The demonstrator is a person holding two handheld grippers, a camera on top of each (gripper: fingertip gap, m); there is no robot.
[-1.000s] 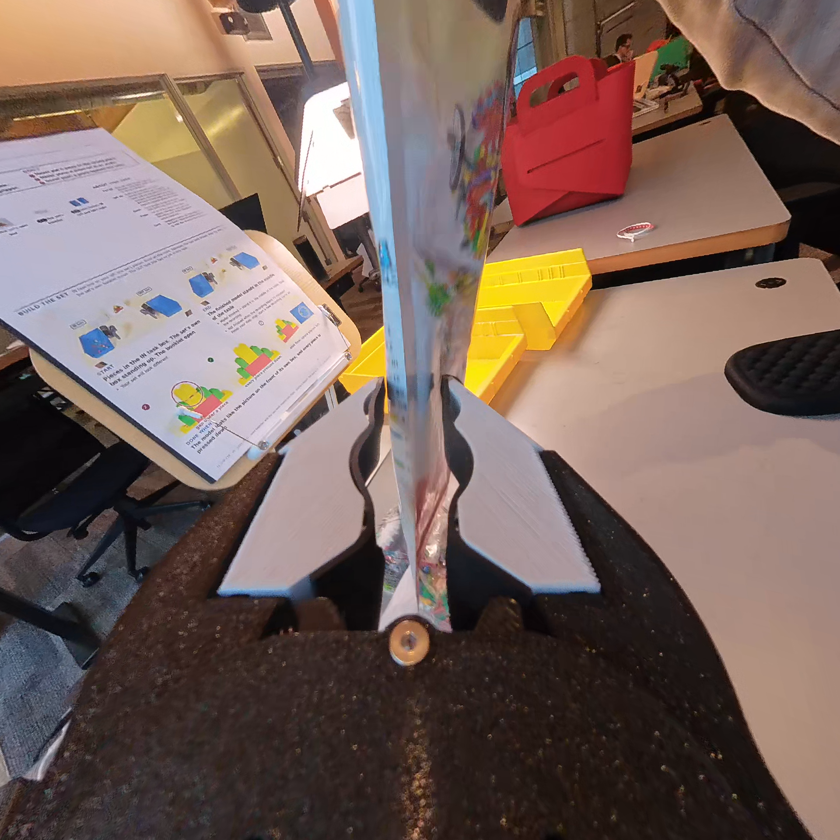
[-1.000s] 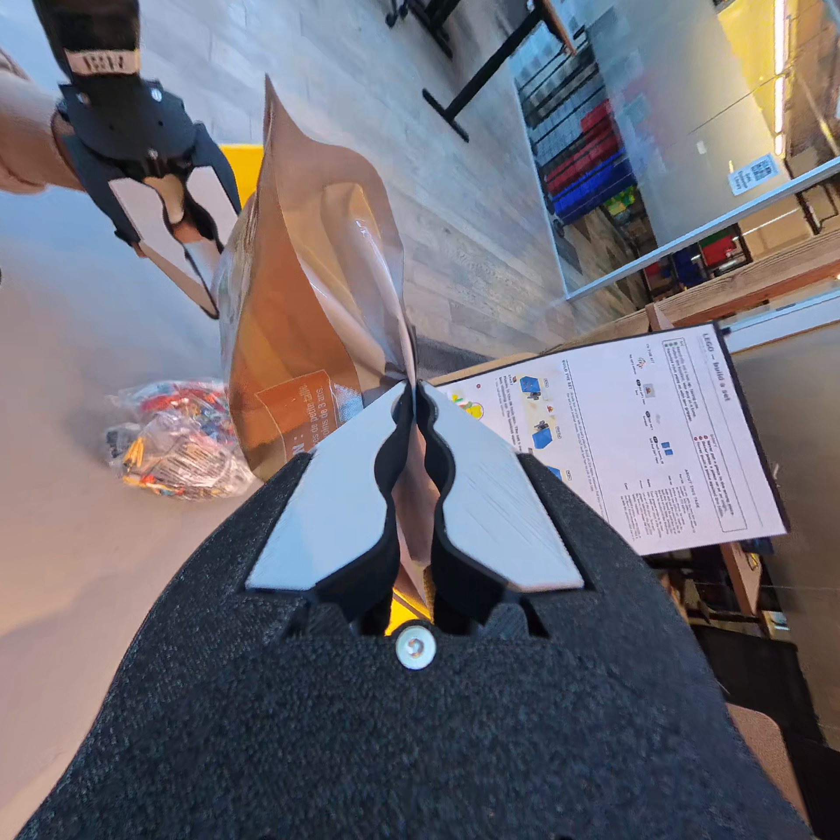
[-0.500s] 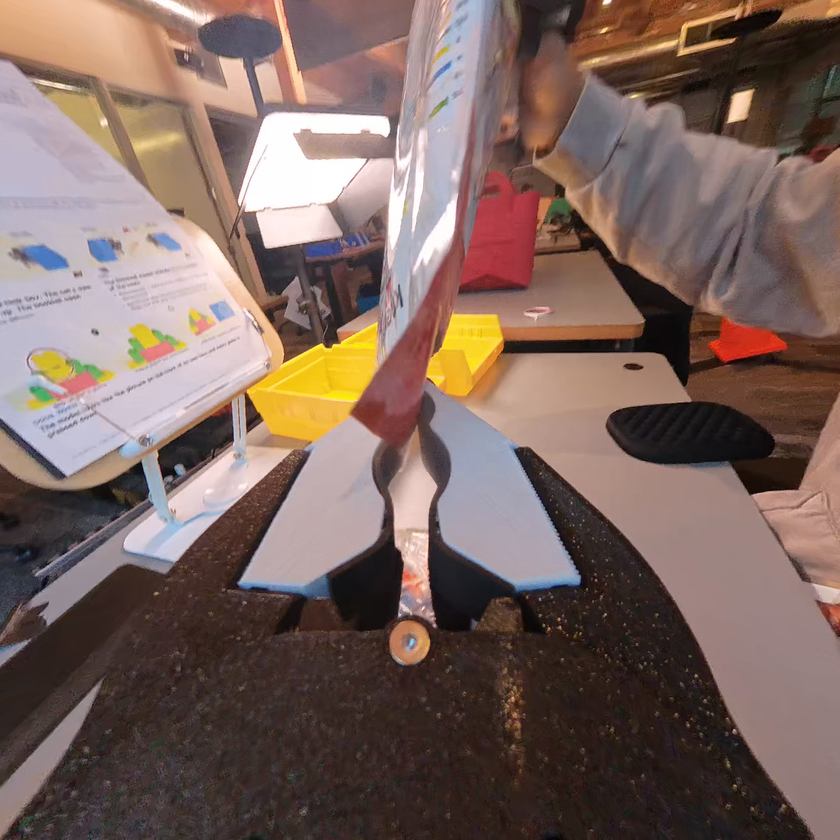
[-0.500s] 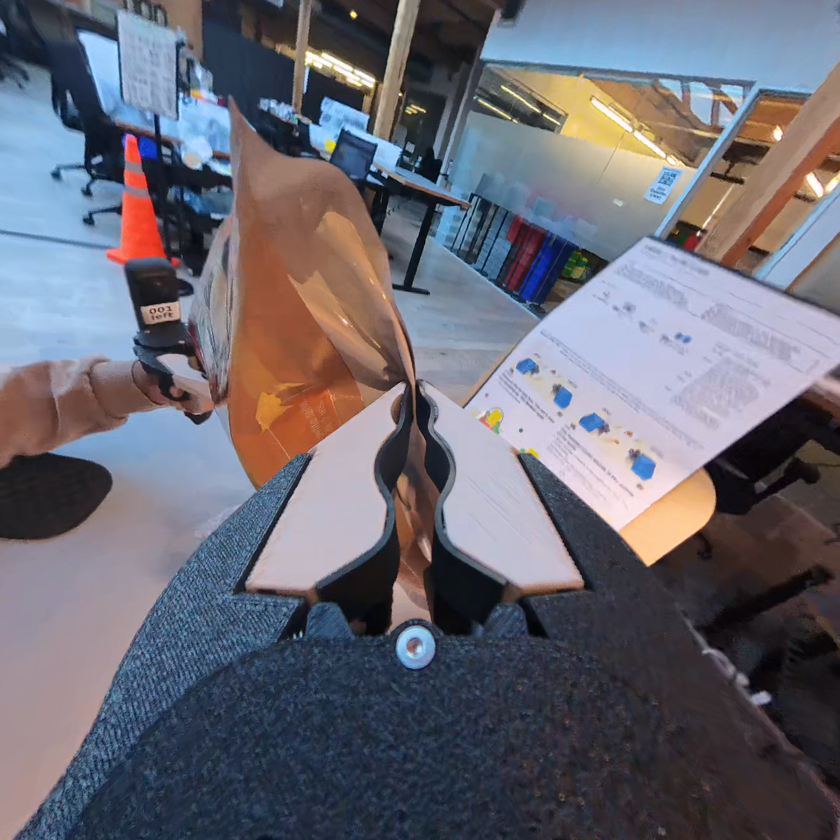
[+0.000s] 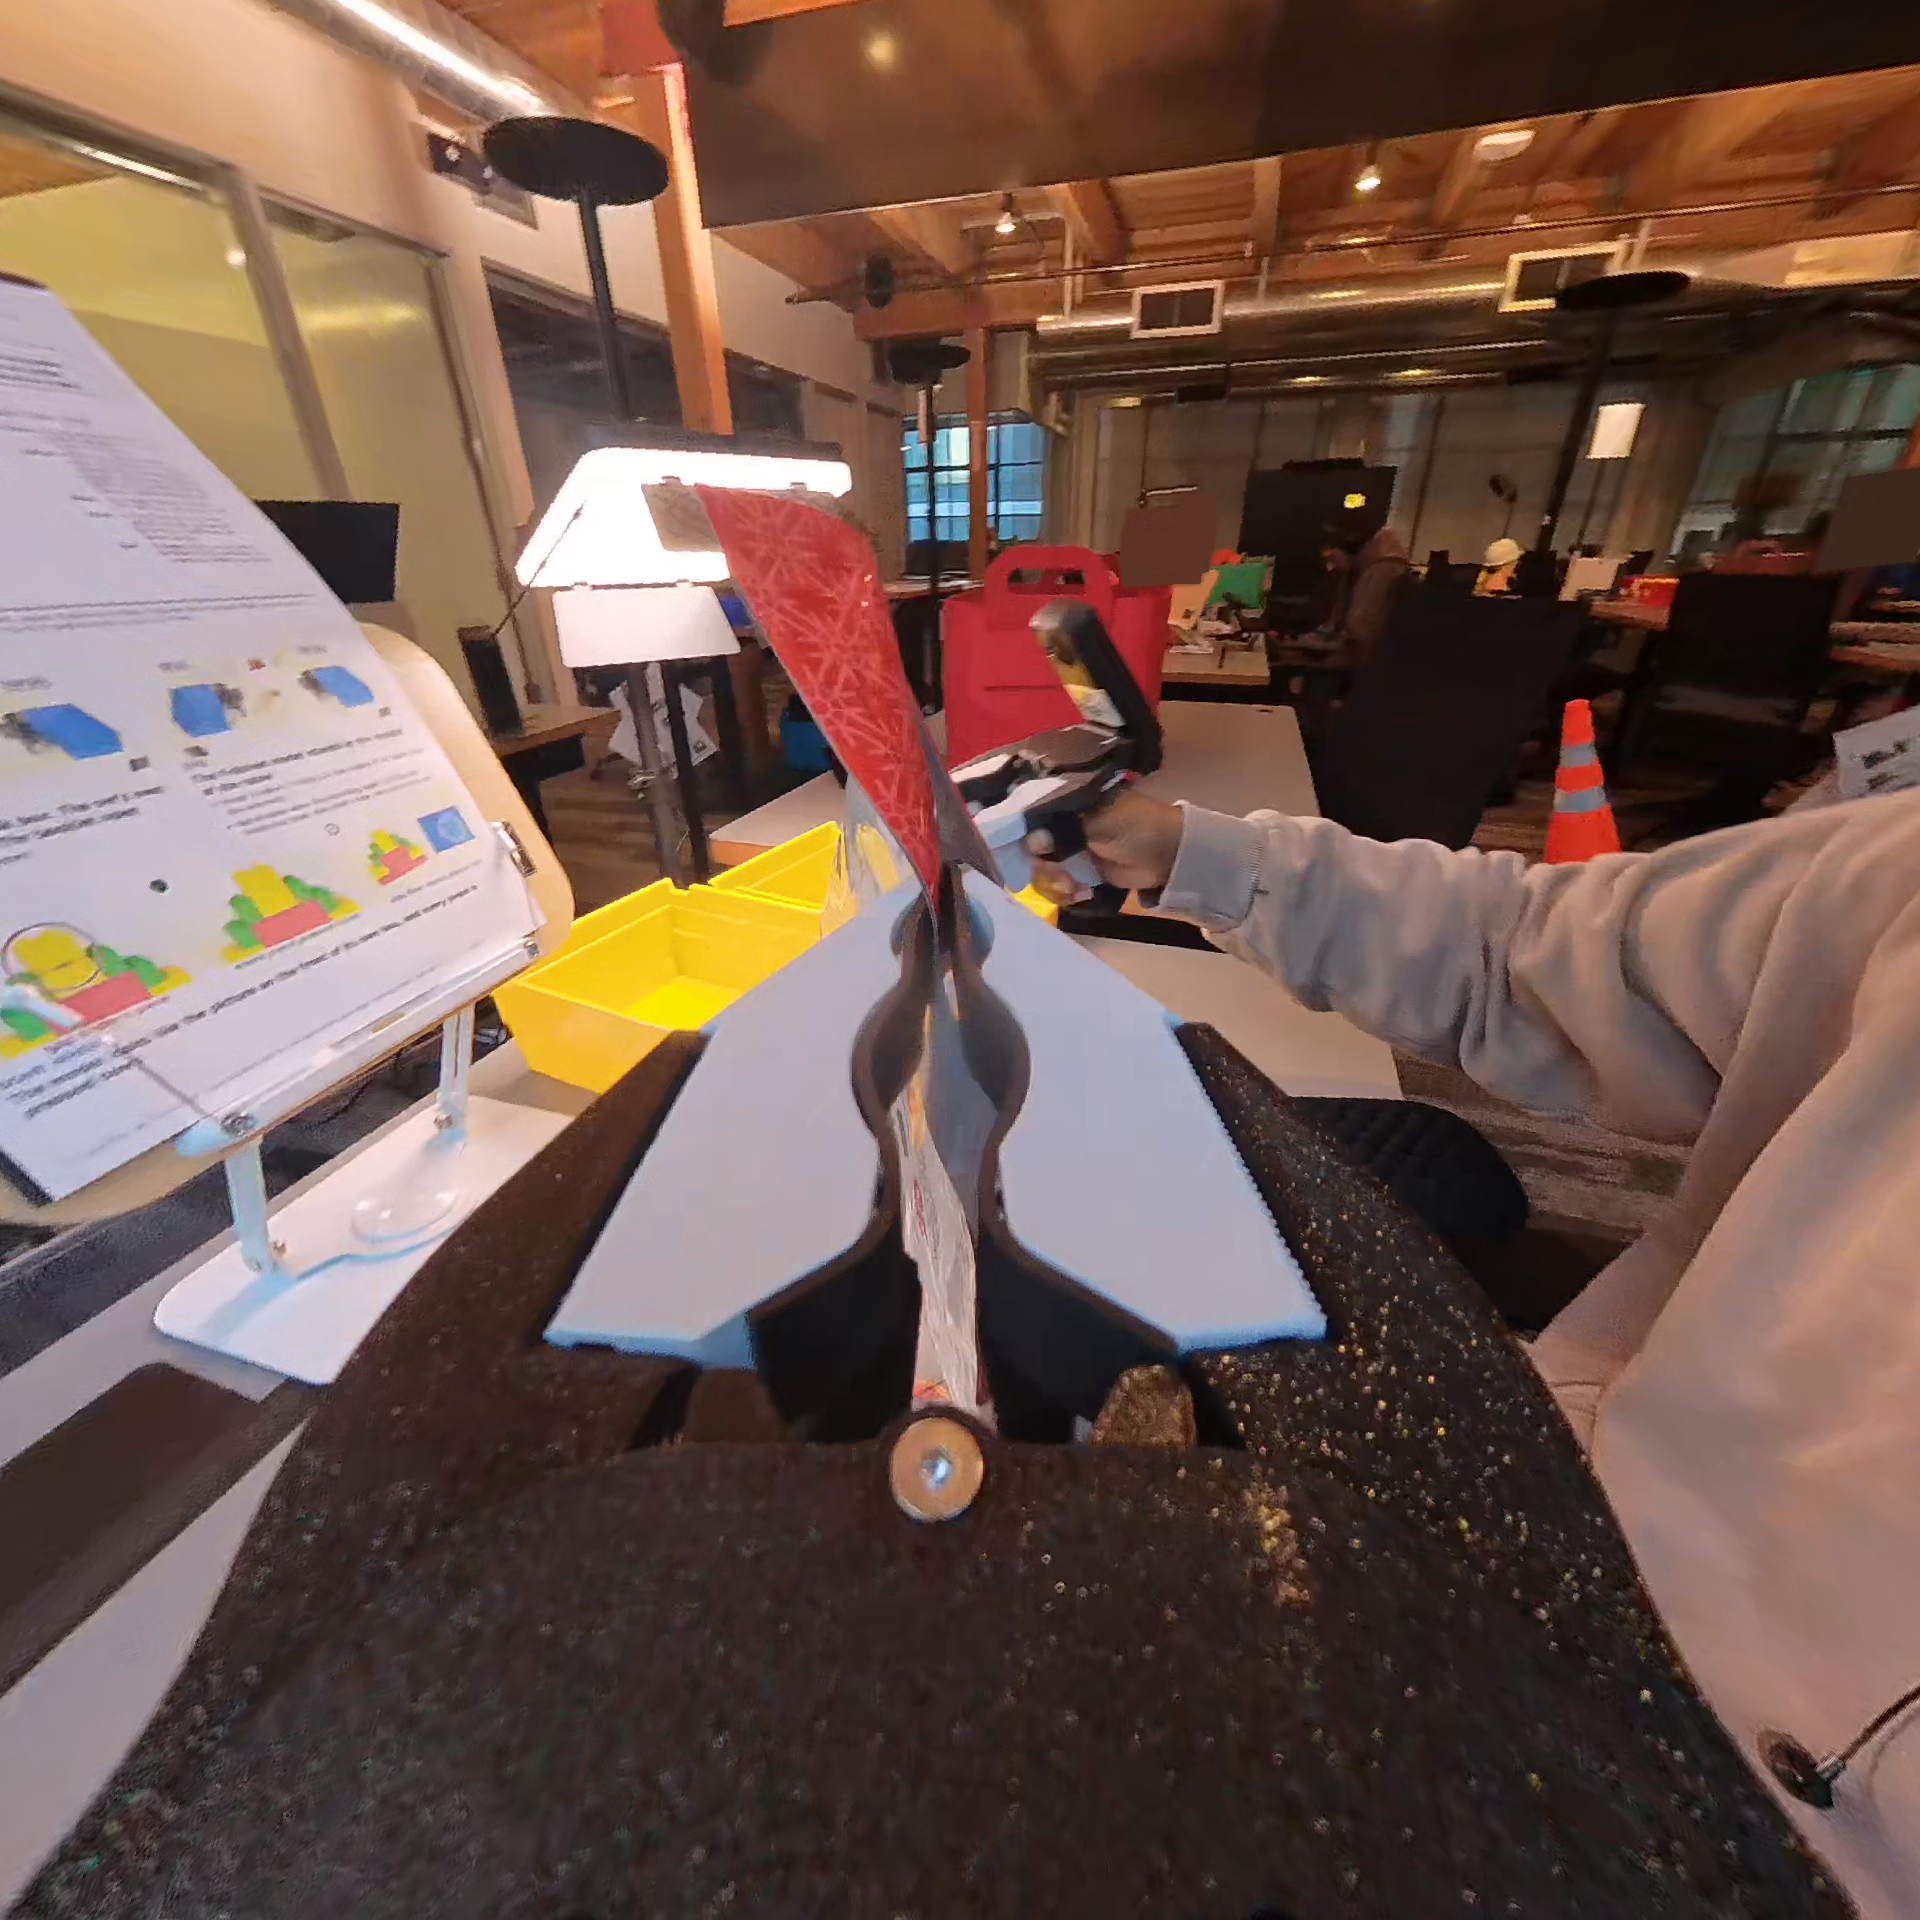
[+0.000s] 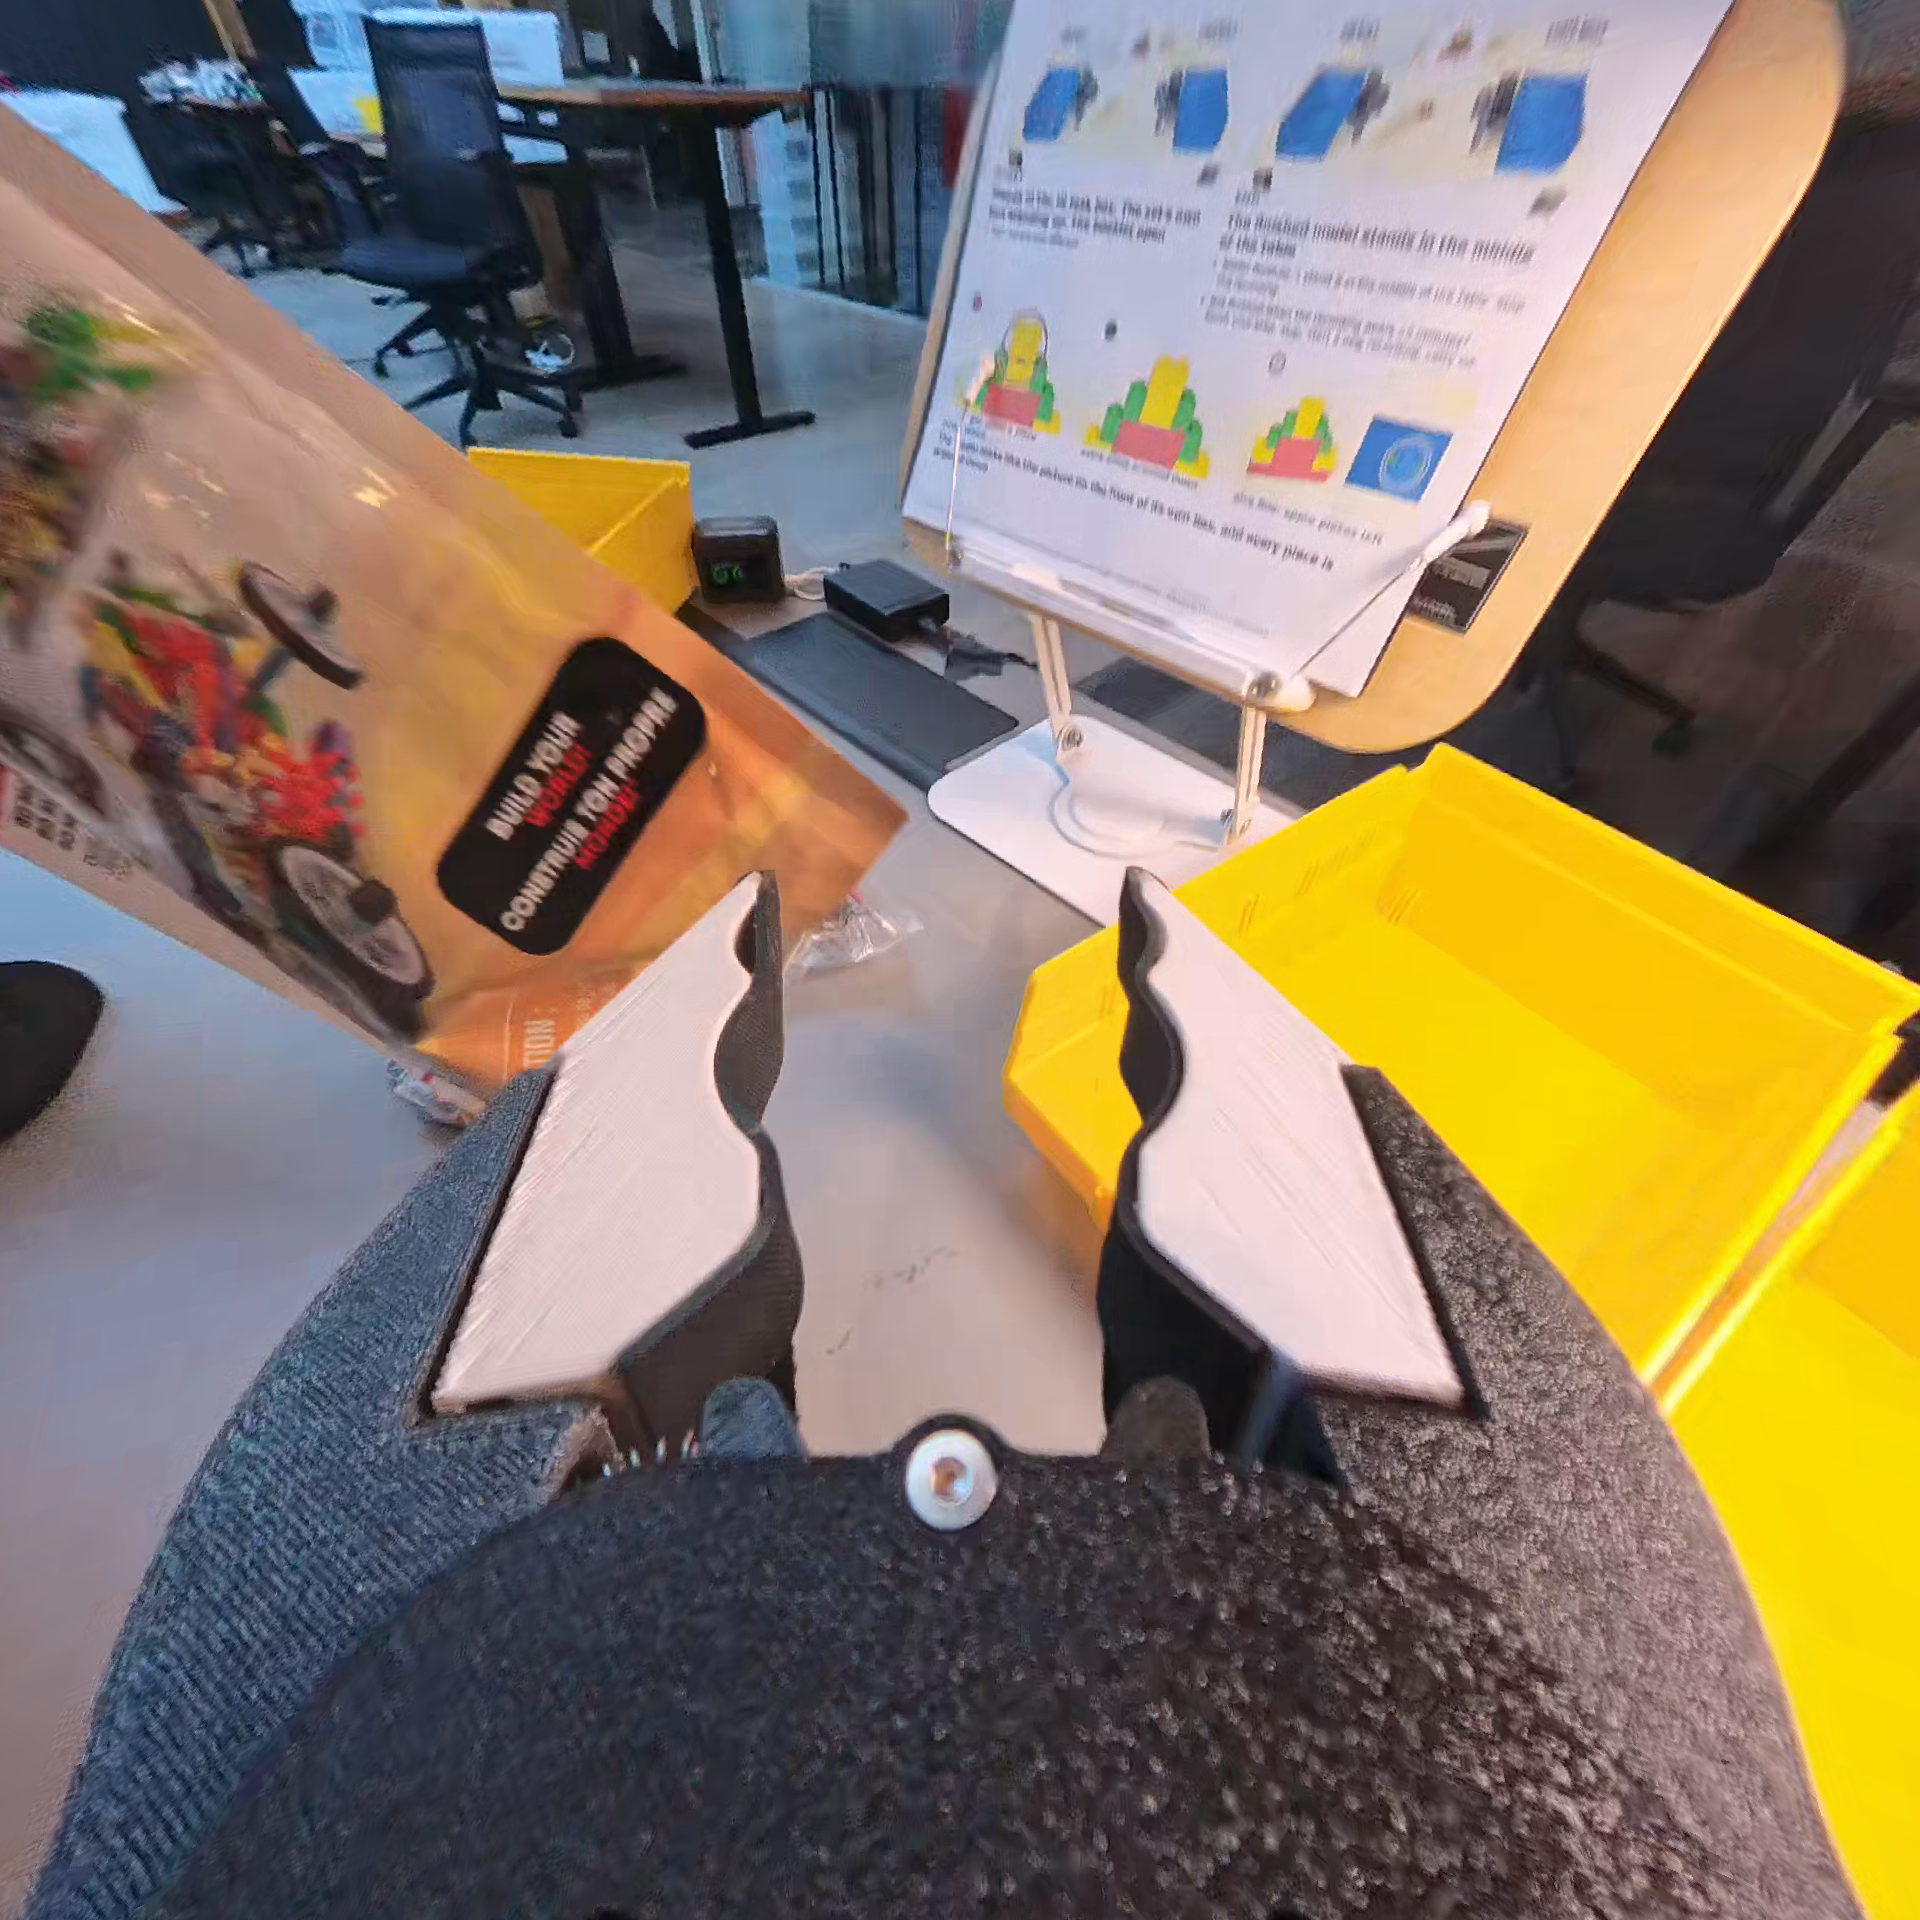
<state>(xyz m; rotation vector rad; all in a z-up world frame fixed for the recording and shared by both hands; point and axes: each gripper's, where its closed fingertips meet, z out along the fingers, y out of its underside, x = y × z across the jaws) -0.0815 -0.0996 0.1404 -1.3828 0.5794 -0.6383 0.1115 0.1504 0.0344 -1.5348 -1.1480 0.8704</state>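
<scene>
Glossy foil pouch [image 5: 842, 665], red-patterned on one face and printed with colourful toy bricks on the other, stands pinched between the pressed-together white fingers of the left gripper [image 5: 940, 914], its top edge curling up above the grey table [image 5: 1236, 997]. The left wrist view shows the pouch edge-on, running down the narrow gap between the fingers, with a sleeved arm [image 5: 1455, 956] reaching across from the right and holding the right gripper [image 5: 992, 821] just behind the pouch; from here that gripper's jaws cannot be read. The right wrist view settles it: the right gripper [image 6: 945, 925] is spread wide and holds nothing, hovering over bare tabletop between the pouch [image 6: 416, 665] on its left and a yellow plastic bin [image 6: 1558, 1039] on its right. Only this view shows the pouch's broad printed face, tilted, with a black label on it, and small clear plastic bags [image 6: 852, 935] lying on the table near its lower edge. Both views take in the illustrated instruction sheet on a wooden stand [image 5: 208, 790] [image 6: 1299, 343] with a white base. Only the left view shows a red tote bag [image 5: 1039, 665] and an orange traffic cone [image 5: 1579, 779] farther back.
</scene>
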